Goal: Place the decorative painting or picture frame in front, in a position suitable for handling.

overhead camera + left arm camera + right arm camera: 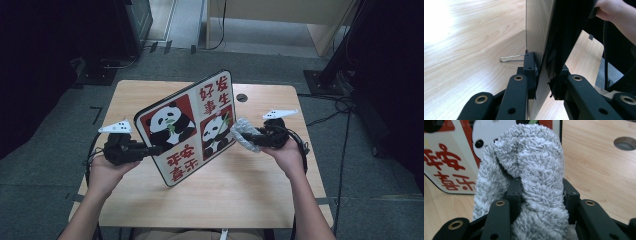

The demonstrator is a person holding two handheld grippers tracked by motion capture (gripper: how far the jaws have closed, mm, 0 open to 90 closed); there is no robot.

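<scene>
**Panda board held up for wiping**

Left gripper (150, 149) clamps the lower left edge of the panda board (192, 125), jaws pressed on both faces; in the left gripper view the board's edge (541, 37) runs straight up between the pads. The board stands tilted off the wooden table (240, 185), printed face towards the person. Likely reason: raising it on edge brings the face within the other hand's reach and keeps it from sliding.

Right gripper (250, 137) pinches a bunched grey fluffy cloth (529, 170), jaws drawn in tight on the wad. The cloth sits just beside the board's right edge, near the lower panda panel; contact cannot be told. Gripping it as a wad leaves a soft pad sticking out past the jaws.

A wire stand (511, 58) juts from the board's plain back.
</scene>
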